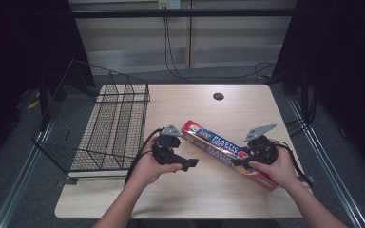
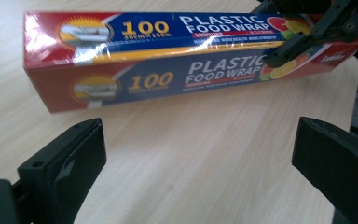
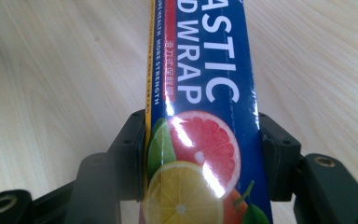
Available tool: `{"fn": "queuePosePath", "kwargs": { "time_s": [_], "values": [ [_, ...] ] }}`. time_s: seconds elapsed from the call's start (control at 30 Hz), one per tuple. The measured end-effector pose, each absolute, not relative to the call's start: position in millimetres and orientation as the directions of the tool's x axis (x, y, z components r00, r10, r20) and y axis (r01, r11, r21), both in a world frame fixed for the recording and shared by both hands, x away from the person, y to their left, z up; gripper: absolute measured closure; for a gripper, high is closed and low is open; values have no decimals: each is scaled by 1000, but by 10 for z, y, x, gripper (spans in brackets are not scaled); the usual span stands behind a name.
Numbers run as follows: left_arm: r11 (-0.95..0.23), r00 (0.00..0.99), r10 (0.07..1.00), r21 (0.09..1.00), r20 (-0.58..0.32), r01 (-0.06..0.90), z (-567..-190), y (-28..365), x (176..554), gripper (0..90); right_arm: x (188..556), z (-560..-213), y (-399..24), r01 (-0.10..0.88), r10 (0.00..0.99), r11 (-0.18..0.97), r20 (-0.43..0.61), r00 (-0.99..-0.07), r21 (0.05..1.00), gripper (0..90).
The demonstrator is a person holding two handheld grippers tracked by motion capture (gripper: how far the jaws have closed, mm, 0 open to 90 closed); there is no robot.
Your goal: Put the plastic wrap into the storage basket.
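Note:
A long red and blue box of plastic food wrap lies slantwise across the middle of the wooden table. My right gripper is shut on the box near its right end. Its two jaws press the box's long sides at the printed citrus picture, as the right gripper view shows. My left gripper is open just left of the box and a little in front of it, with nothing between its jaws. From the left gripper view the box lies ahead, with the right gripper clamped on it at the upper right.
A black wire basket stands on the table's left part, overhanging the left edge. A round cable hole sits near the far edge. Bare tabletop lies in front of both hands.

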State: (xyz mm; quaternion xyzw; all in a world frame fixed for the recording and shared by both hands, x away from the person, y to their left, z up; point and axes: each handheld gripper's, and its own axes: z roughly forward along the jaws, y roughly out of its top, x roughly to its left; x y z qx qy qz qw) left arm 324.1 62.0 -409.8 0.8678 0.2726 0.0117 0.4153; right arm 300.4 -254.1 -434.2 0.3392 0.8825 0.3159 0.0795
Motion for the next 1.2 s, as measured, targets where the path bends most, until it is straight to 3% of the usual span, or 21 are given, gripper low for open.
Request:
{"fn": "queuePosePath", "kwargs": {
  "time_s": [0.4,1.2],
  "values": [
    [-558,857,491,700,-154,445,-3865,521,3458,28,3026,-4235,-2510,525,606,601,85,-791,602,449],
    [-681,937,328,658,-117,321,-3675,157,3681,47,3064,-4080,-2438,433,490,668,81,-868,605,449]
  ]
}}
